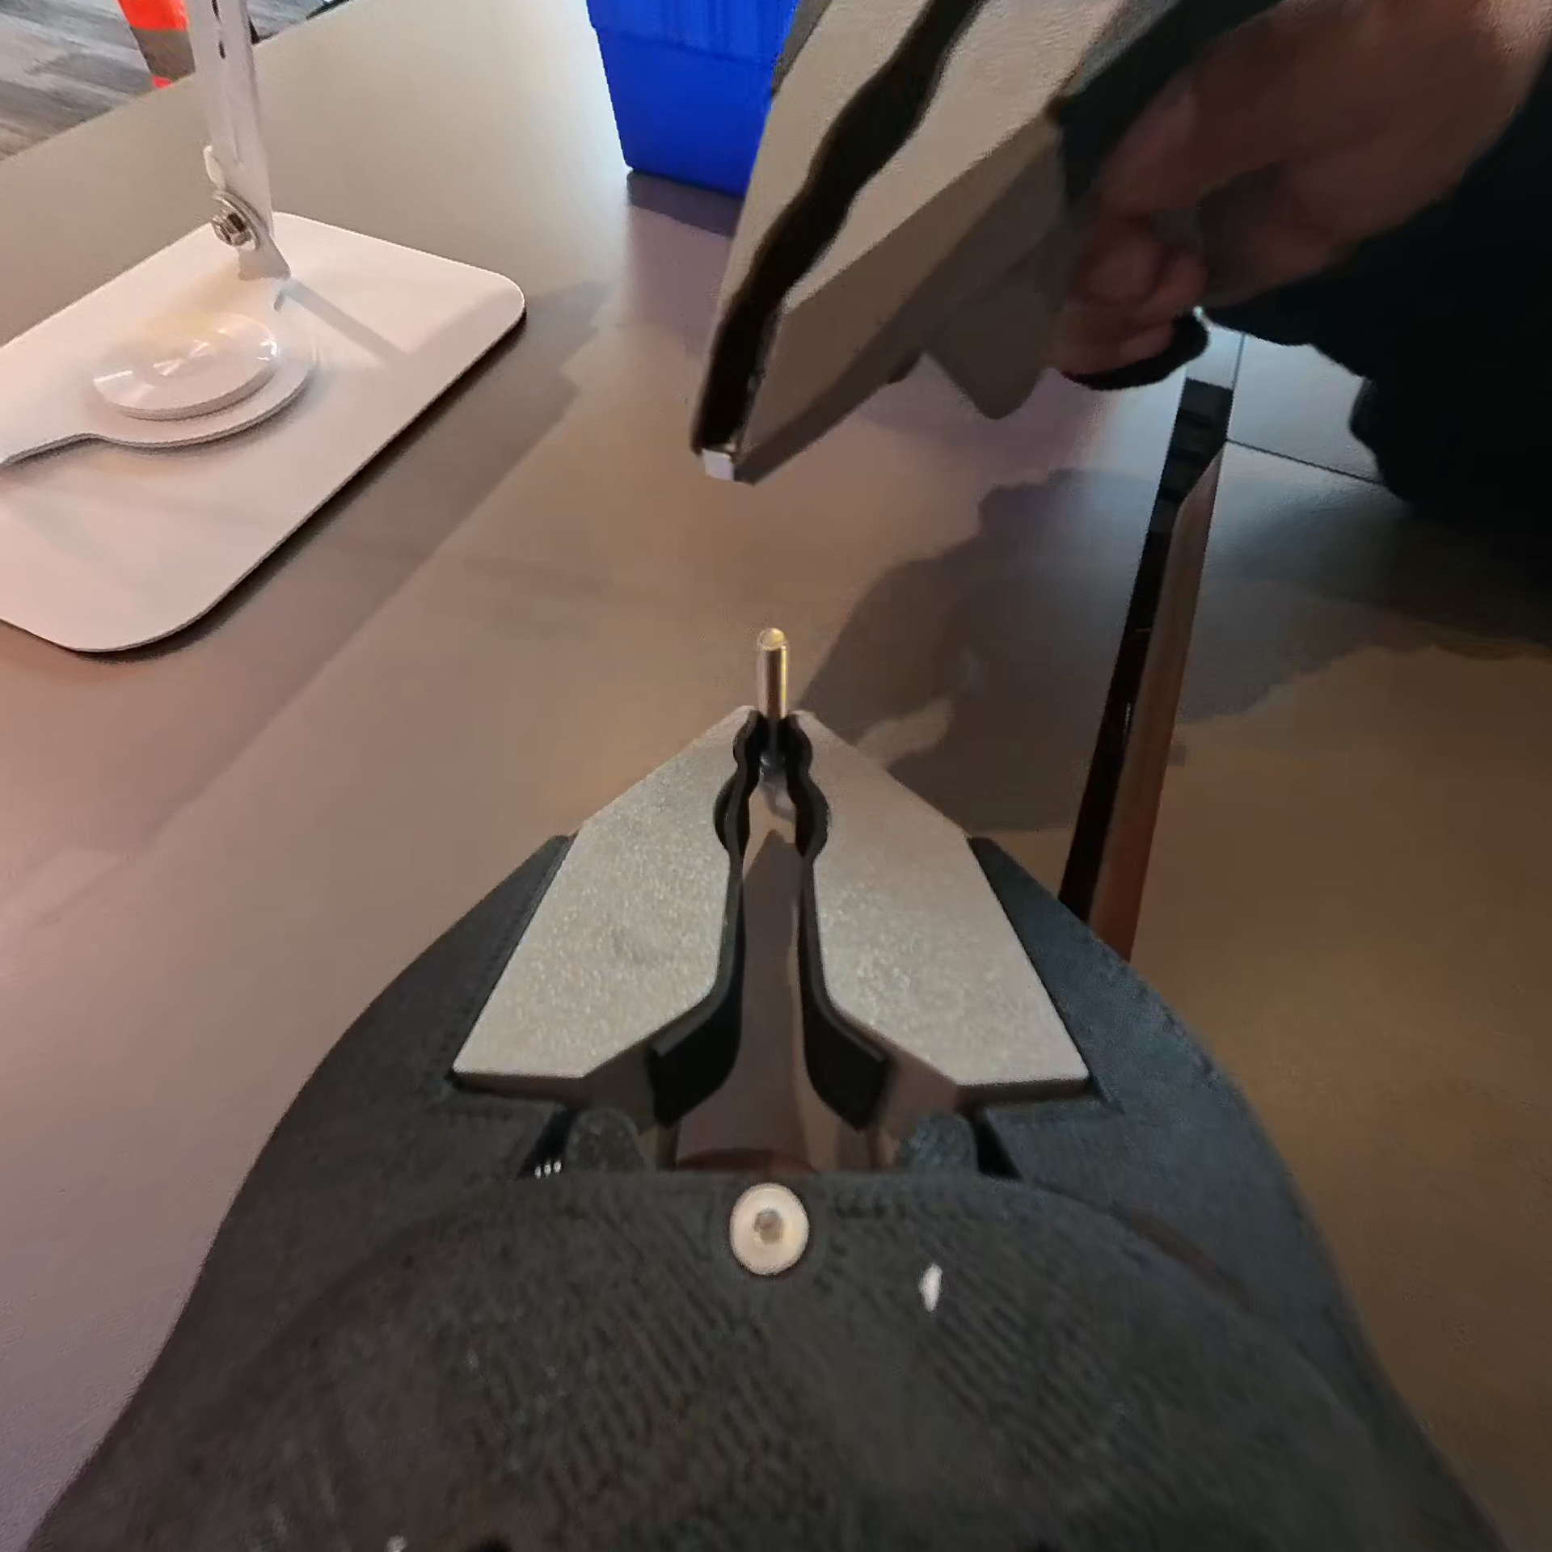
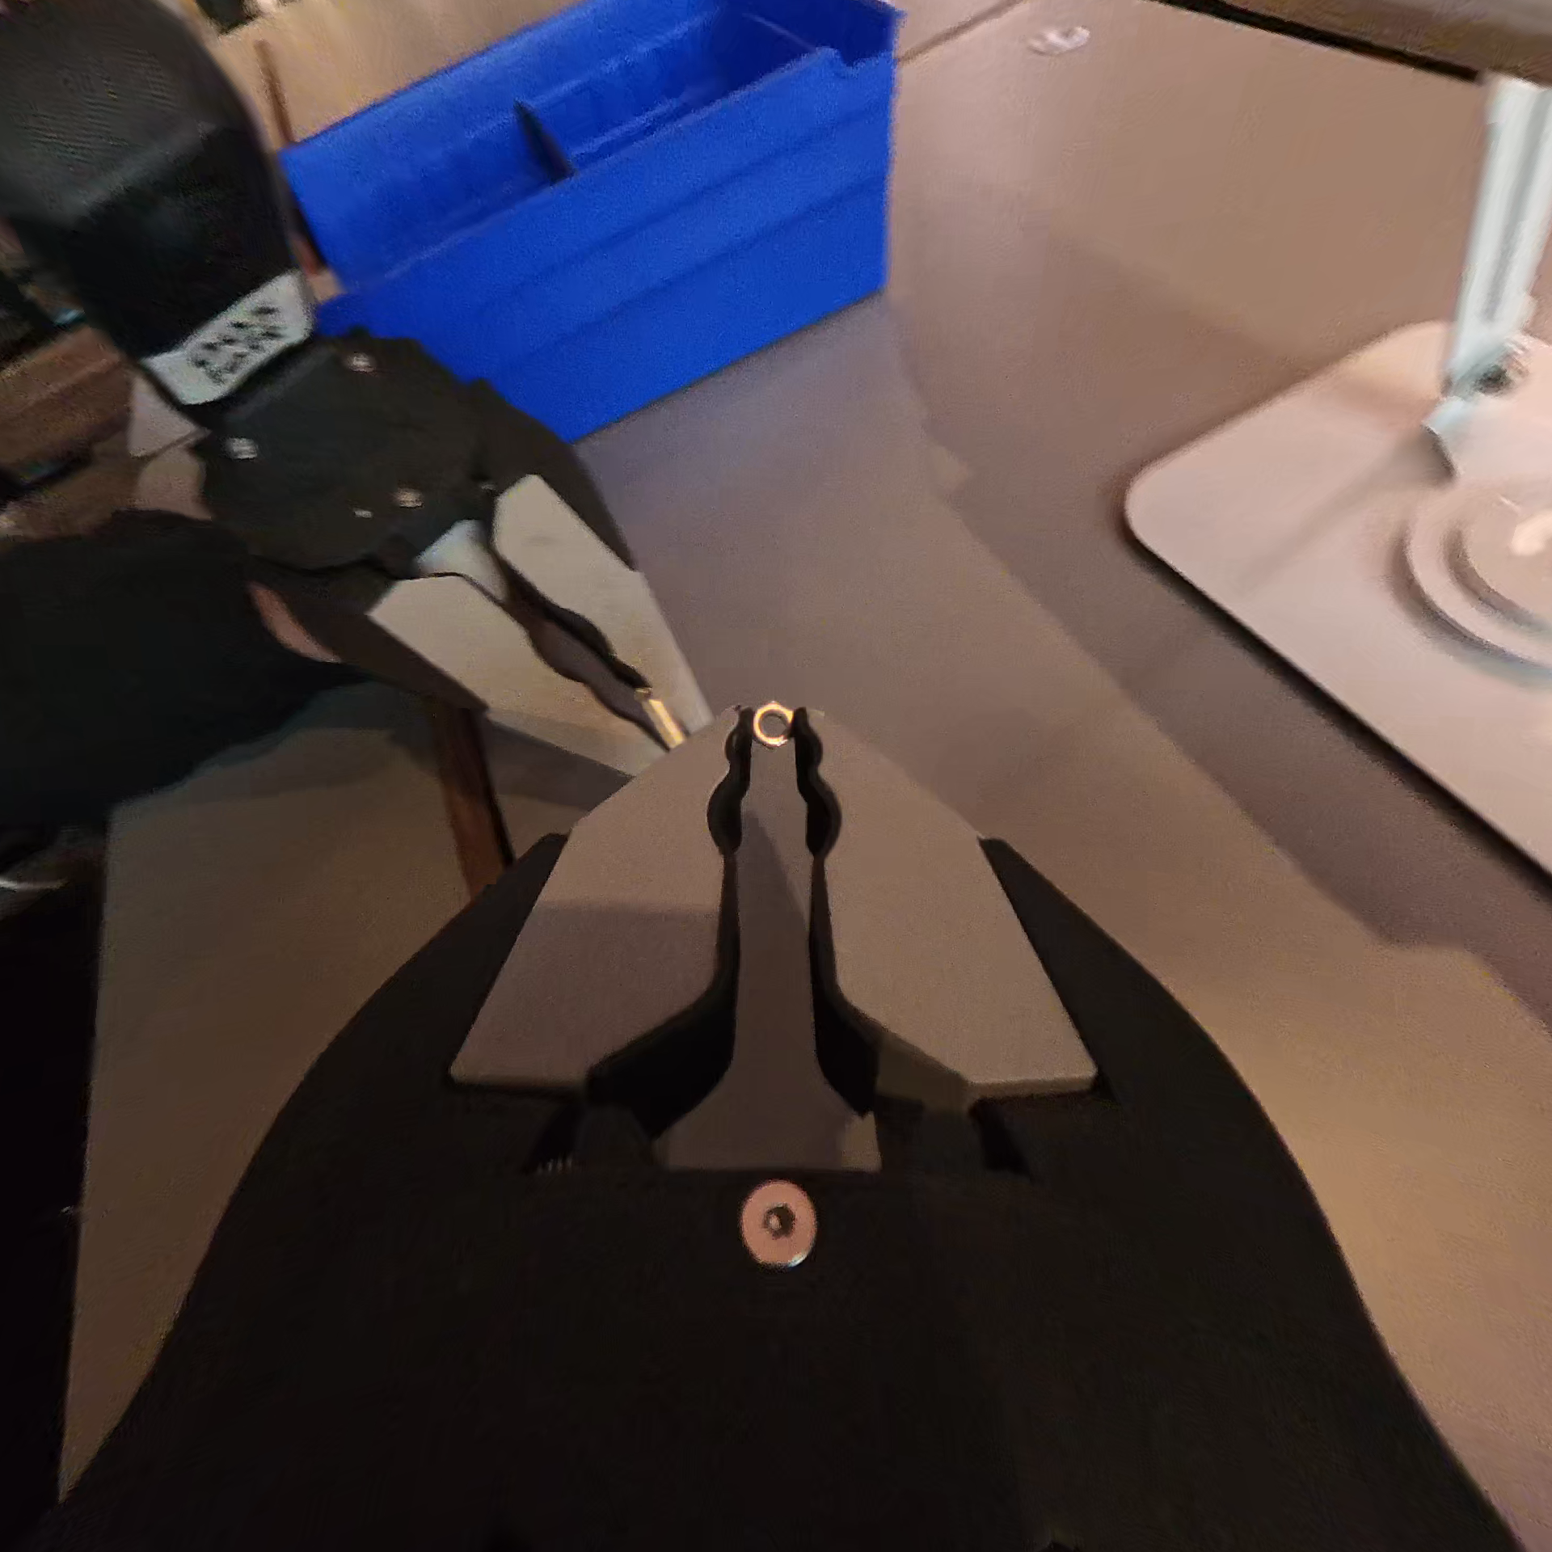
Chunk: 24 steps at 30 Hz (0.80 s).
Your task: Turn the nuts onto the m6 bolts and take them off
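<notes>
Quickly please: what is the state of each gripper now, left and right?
Left gripper: closed, holding the bolt, its free end sticking out past the fingertips.
Right gripper: closed, holding the nut at its fingertips.

Brown table (image 1: pixel 437 638), smooth, faintly reflective. White stand base (image 1: pixel 252 437) resting on it, ahead-left of left tongs. Blue divided bin (image 2: pixel 605 218) sitting farther ahead, beyond both tongs.

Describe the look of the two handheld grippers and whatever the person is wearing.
Both the left gripper and the right gripper have black textured plastic bodies, each with a silver hex screw at centre. Their fingers are flat, grey, speckled wedges tapering to points, lined inside with wavy black pads. A white patch with black markings sits behind the left gripper's body. The hand emerges from a dark sleeve.
</notes>
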{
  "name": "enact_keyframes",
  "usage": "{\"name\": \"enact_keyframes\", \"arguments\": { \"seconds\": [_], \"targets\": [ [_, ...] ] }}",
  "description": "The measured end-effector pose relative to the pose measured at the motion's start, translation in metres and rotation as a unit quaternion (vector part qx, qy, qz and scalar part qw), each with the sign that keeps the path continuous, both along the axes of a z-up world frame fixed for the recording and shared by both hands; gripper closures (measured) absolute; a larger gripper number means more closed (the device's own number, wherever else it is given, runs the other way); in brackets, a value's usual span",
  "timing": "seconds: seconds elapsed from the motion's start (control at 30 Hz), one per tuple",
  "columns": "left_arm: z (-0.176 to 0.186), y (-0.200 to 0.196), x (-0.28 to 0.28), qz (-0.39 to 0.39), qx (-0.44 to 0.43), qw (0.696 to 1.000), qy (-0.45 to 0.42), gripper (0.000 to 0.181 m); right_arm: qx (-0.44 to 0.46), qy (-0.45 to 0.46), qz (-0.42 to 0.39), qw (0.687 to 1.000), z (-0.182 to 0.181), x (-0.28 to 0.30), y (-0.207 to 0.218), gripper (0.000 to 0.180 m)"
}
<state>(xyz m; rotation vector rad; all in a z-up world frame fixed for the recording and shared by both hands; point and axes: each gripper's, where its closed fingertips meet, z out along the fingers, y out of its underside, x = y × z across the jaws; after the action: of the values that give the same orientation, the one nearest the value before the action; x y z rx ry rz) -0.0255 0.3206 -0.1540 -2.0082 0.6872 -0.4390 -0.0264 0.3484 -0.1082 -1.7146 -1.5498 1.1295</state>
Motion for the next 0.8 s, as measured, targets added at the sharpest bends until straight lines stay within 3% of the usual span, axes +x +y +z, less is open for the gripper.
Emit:
{"name": "enact_keyframes", "arguments": {
  "seconds": [0.27,0.8],
  "targets": [
    [0.0,0.002,-0.002,0.008,0.0,1.0,0.002,0.179,0.028,0.005,0.045,0.999,0.011,-0.012,-0.036,0.173],
    [0.001,0.003,-0.002,0.011,0.008,1.0,0.005,0.179,0.143,-0.044,0.055,0.987,-0.003,-0.015,-0.039,0.173]
  ]
}}
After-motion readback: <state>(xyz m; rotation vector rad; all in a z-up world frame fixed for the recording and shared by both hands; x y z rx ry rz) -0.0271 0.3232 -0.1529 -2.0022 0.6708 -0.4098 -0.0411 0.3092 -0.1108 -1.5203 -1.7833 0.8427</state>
